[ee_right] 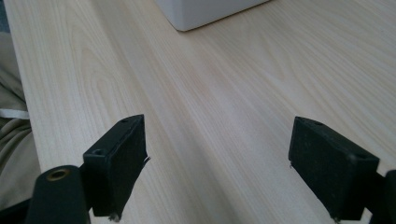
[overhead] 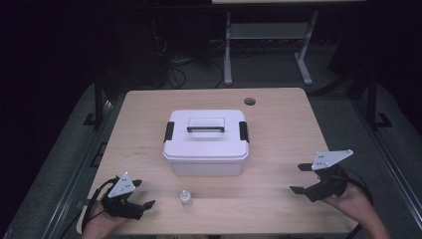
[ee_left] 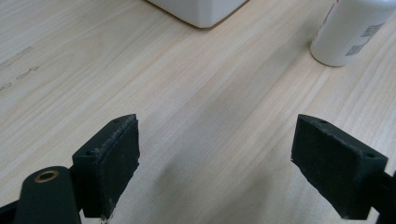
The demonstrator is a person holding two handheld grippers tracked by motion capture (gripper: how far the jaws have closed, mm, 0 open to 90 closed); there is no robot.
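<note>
Pale wood grain covered the bench (overhead: 278, 129), and at its near edge a person's two hands came in from below, each holding a gripper. The left gripper (overhead: 143, 194) sat near the near left corner, its jaws spread wide with nothing between them; in the left gripper view the same gripper (ee_left: 215, 158) hung just above bare wood, both black pads well apart. The right gripper (overhead: 300, 178) was held near the near right edge, a grey three-cornered plate on top, its jaws likewise spread and empty. In the right gripper view that gripper (ee_right: 217, 163) looked along the grain, with a fold of beige cloth (ee_right: 14, 140) past the bench's edge at the left.

Between the two hands, closer to the left one, a small white bottle (overhead: 185, 198) stood upright on the bench, clear of both grippers. The left gripper view caught its lower part (ee_left: 350, 32), with a printed label on its side.

Farther in, at the middle of the bench, sat a white box (overhead: 206, 147) with its lid on, a black latch at each end and a handle lying flat on top. Beyond it, near the far edge, was a round cable hole (overhead: 250, 101). Past the bench, the legs of a grey frame (overhead: 228, 59) stood on a dark floor among loose cables.
</note>
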